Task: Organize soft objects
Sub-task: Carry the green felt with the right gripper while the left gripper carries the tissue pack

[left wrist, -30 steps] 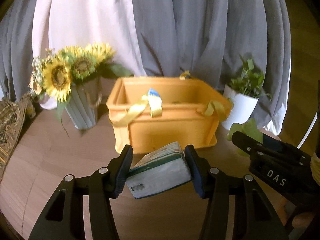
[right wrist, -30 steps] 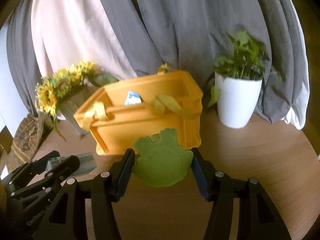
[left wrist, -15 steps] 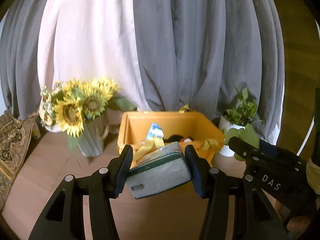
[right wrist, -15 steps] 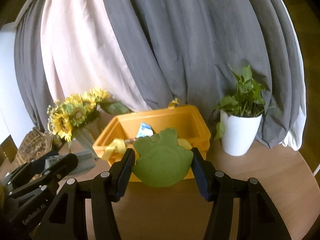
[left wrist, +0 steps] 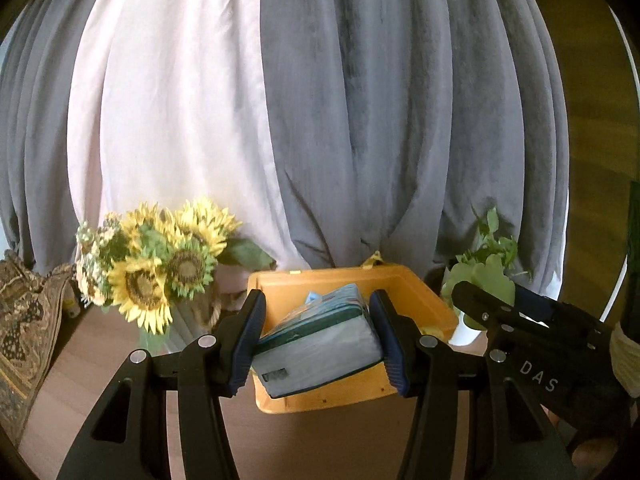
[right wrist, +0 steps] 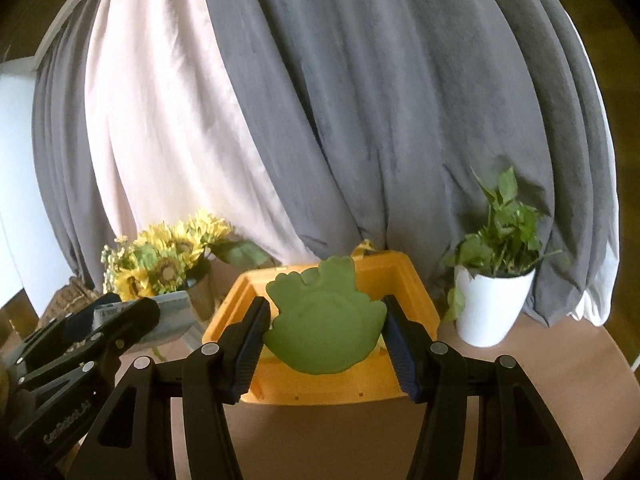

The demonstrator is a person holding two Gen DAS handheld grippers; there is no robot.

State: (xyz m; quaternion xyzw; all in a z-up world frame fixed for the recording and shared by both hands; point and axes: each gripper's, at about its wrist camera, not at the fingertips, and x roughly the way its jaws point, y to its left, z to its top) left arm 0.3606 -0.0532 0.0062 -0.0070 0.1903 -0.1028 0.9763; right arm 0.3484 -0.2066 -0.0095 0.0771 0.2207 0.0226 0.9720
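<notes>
My left gripper (left wrist: pixel 318 342) is shut on a soft tissue pack (left wrist: pixel 318 344), white with a teal edge, held in the air over the orange bin (left wrist: pixel 432 304). My right gripper (right wrist: pixel 324 334) is shut on a flat green frog-shaped soft toy (right wrist: pixel 324 324), held over the same orange bin (right wrist: pixel 416 292). The right gripper with the green toy shows at the right of the left wrist view (left wrist: pixel 486 284). The left gripper with the pack shows at the left of the right wrist view (right wrist: pixel 168 316). The bin's contents are mostly hidden behind the held objects.
A vase of sunflowers (left wrist: pixel 156 276) stands left of the bin on the round wooden table (left wrist: pixel 100 360). A white pot with a green plant (right wrist: pixel 492 304) stands to the right. Grey and pale pink curtains (left wrist: pixel 320 120) hang behind. A patterned cushion (left wrist: pixel 24 332) lies at far left.
Both grippers have risen and moved forward with their objects, from in front of the bin's near wall to above its opening. Neither grip has changed.
</notes>
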